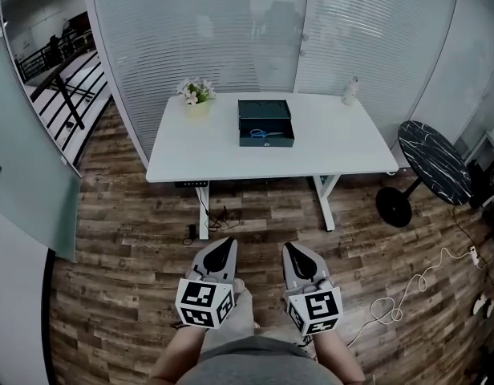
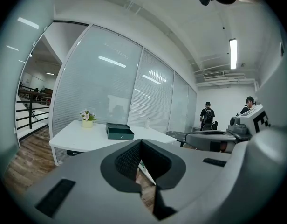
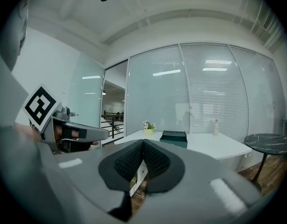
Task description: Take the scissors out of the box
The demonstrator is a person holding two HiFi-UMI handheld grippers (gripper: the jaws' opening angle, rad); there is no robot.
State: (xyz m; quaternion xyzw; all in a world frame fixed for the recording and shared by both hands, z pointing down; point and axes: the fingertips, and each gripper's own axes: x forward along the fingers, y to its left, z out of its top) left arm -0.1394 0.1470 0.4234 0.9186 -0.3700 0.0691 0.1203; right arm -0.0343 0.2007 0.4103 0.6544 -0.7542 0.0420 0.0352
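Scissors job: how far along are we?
Done: only that the box on the white table is open, with the blue-handled scissors lying inside. In hand: nothing. The left gripper and right gripper are both shut and empty, held at the person's waist well short of the table. Left: walk up, reach in, grip the scissors and lift them out.

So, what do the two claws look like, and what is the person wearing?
Both the left claw and the right claw have smooth light-grey shells tapering forward, with black textured pads inside. Each carries a white cube with black square markers. The person wears a grey top.
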